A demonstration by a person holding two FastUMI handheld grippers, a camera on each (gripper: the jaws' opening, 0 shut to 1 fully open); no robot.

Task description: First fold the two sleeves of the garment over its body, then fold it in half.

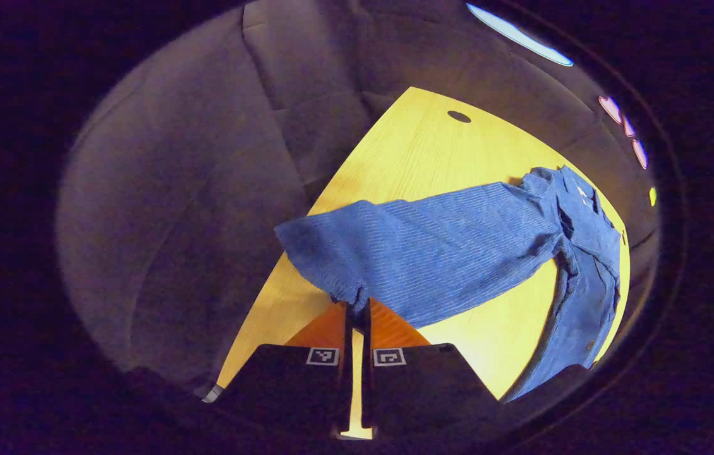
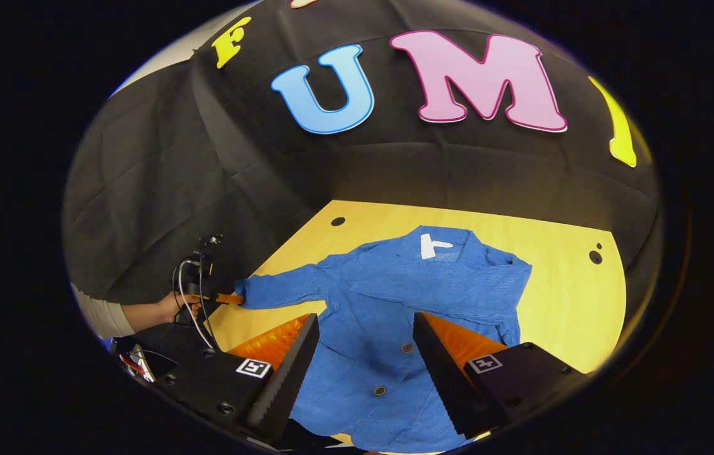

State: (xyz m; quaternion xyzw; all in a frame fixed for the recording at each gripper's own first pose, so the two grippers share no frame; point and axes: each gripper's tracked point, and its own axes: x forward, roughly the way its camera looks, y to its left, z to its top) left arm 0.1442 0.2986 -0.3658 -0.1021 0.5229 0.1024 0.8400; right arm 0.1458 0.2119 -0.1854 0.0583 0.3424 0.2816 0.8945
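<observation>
Pinching the cuff of the sleeve (image 1: 420,253) is the left gripper (image 1: 357,309) — both fingers pressed together on the hem's edge, with the sleeve stretched out ahead of it and lifted a bit over the wooden table (image 1: 433,145). The blue shirt (image 2: 395,303) lies spread, collar at the far end, with a white tag (image 2: 431,245) at the neck and buttons (image 2: 406,348) down the front. The right gripper (image 2: 366,354) hovers over the shirt's lower body with its fingers spread wide, nothing between them — the button placket sits right in the gap. From that gripper's view, a hand (image 2: 167,308) off to its left holds the other gripper at the sleeve end.
</observation>
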